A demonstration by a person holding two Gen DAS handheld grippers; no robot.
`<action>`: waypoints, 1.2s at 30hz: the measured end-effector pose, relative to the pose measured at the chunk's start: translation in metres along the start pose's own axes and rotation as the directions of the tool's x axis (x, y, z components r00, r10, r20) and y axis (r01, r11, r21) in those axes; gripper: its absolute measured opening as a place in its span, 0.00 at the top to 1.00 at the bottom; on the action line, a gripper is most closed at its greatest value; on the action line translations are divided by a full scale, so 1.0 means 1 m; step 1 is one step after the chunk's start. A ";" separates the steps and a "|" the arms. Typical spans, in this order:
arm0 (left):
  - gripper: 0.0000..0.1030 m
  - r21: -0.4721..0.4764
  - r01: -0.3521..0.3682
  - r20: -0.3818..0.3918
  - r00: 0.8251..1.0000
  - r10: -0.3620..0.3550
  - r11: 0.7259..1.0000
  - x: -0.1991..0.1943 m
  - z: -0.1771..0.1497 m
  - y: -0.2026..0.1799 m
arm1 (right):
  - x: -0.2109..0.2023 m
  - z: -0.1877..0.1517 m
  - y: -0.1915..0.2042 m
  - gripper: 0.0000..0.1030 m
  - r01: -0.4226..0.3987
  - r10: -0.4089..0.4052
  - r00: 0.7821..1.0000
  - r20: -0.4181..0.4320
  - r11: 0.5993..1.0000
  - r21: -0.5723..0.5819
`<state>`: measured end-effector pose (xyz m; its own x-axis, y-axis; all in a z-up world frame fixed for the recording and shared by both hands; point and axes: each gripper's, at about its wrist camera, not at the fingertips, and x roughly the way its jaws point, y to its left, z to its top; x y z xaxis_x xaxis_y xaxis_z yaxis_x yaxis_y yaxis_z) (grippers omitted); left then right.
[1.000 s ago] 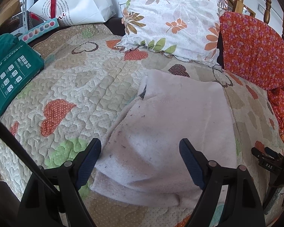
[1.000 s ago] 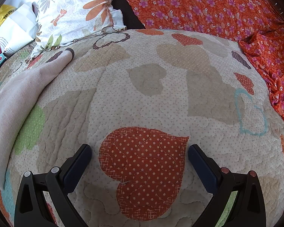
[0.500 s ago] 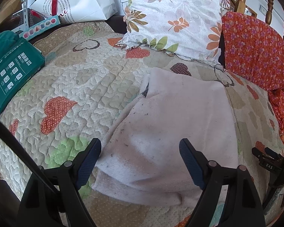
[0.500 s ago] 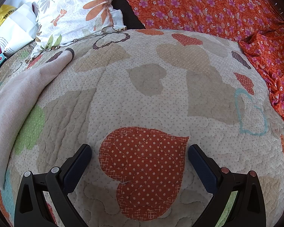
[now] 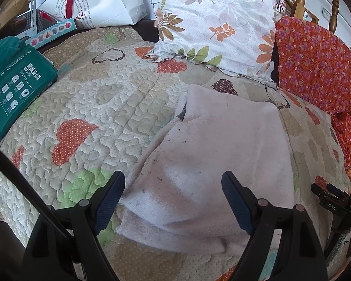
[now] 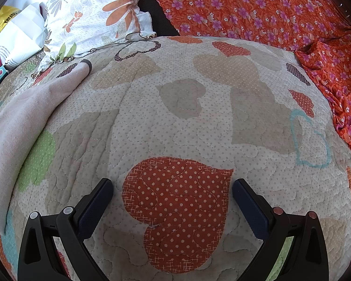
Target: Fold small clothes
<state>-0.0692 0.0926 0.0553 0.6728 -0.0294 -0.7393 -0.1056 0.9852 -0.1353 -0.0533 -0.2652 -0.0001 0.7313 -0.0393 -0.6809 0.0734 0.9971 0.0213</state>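
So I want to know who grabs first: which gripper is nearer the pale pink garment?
Left. The left gripper hangs right over the pale pink garment, open. The right gripper, also open, hangs over bare quilt, the garment off to its left.

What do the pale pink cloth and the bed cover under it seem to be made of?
Pink cloth: probably soft knit cotton or fleece, matte, slightly fuzzy, with dark lint clinging to it. Bed cover: looks like quilted cotton, matte, with puffy wavy stitching and dotted heart patches.

Both wrist views look steeply down, close over the quilt (image 5: 86, 107); both include the floral pillow (image 6: 89, 16).
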 end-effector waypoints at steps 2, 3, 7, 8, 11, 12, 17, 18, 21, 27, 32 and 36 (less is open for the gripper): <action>0.19 -0.002 0.001 -0.002 1.000 -0.002 1.000 0.000 0.000 0.000 | 0.000 0.000 0.000 0.00 0.000 0.000 1.000 0.000 1.000 0.000; 0.19 -0.002 0.002 -0.001 1.000 -0.002 1.000 0.000 0.000 0.000 | 0.000 0.000 0.000 0.00 0.000 0.000 1.000 0.000 1.000 0.000; 0.19 0.000 0.001 -0.002 1.000 -0.001 1.000 0.000 0.000 0.000 | 0.000 0.000 0.000 0.00 0.000 0.000 1.000 0.000 1.000 0.000; 0.19 0.002 -0.001 -0.002 1.000 0.001 1.000 0.000 0.000 0.001 | 0.000 0.000 0.000 0.00 0.000 0.000 1.000 0.000 1.000 0.000; 0.19 0.002 -0.002 -0.003 1.000 0.002 1.000 0.000 0.000 0.001 | 0.000 0.000 0.000 0.00 0.000 0.000 1.000 0.000 1.000 0.000; 0.19 -0.001 0.000 -0.004 1.000 0.000 1.000 0.000 0.000 0.001 | 0.000 0.000 0.000 0.00 0.000 0.000 1.000 0.000 1.000 0.000; 0.19 -0.016 0.012 -0.002 1.000 -0.012 1.000 0.000 0.000 0.001 | 0.000 0.000 0.000 0.00 0.000 0.000 1.000 0.000 1.000 0.000; 0.19 -0.020 0.018 -0.002 1.000 -0.018 1.000 -0.001 0.000 0.001 | 0.000 0.000 0.000 0.00 0.000 0.000 1.000 0.000 1.000 0.000; 0.19 -0.027 0.031 -0.002 1.000 -0.031 0.999 -0.003 0.001 0.001 | 0.000 0.000 0.000 0.00 0.000 0.000 1.000 0.000 1.000 0.000; 0.19 -0.023 0.038 0.024 0.999 -0.037 0.999 -0.014 0.006 0.005 | 0.000 0.000 0.000 0.00 0.000 0.000 1.000 0.000 1.000 0.000; 0.12 -0.016 -0.033 0.118 0.992 0.034 0.999 -0.036 0.010 0.019 | 0.000 0.000 0.000 0.00 0.000 0.000 1.000 0.002 1.000 0.000; 0.07 -0.004 -0.133 0.192 0.973 0.131 0.991 -0.047 0.011 0.033 | 0.000 0.000 0.000 0.00 0.002 -0.002 1.000 0.001 1.000 -0.002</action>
<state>-0.0968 0.1284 0.0929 0.7812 0.1333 -0.6098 -0.1969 0.9797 -0.0381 -0.0533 -0.2649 -0.0003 0.7320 -0.0416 -0.6801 0.0740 0.9971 0.0186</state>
